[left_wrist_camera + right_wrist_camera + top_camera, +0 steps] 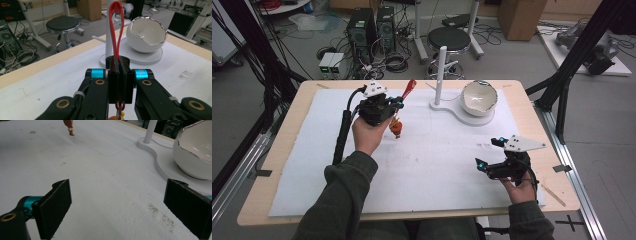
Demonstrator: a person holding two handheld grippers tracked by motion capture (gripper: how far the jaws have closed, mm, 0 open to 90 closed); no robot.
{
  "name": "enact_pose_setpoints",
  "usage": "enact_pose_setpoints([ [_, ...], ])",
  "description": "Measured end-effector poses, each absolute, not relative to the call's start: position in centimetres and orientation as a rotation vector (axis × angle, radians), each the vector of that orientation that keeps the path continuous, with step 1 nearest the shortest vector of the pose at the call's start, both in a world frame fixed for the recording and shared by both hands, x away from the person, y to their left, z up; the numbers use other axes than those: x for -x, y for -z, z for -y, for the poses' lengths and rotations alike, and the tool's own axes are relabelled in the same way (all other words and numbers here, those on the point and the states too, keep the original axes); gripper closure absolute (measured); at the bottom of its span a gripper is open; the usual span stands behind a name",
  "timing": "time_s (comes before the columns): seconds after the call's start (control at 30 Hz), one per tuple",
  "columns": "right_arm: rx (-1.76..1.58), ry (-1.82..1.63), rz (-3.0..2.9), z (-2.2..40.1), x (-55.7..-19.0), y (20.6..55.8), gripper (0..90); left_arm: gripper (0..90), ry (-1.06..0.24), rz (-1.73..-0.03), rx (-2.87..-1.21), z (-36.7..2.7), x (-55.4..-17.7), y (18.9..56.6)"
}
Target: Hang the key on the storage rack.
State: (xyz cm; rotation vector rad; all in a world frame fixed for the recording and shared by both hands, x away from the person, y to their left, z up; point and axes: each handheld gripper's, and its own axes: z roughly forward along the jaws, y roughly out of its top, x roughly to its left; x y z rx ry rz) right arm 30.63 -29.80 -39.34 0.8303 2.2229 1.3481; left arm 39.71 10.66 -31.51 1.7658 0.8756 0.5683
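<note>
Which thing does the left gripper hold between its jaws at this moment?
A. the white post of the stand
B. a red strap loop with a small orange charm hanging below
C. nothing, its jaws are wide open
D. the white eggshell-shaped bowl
B: in the left gripper view the left gripper has its jaws pressed together on the red strap loop, and the high view shows the orange charm hanging under it.

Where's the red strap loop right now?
In the high view the red strap loop is clamped in the left claw, raised over the white mat's far left half, pointing toward the white post.
</note>
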Motion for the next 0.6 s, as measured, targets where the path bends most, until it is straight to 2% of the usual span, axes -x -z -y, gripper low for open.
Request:
enact_pose_setpoints([
  [0.6,-0.833,-1.363,-2.216,30.0,-30.6,39.3,6.8,86.6,-0.555,-0.865,-1.781,-8.7,-40.8,31.3],
])
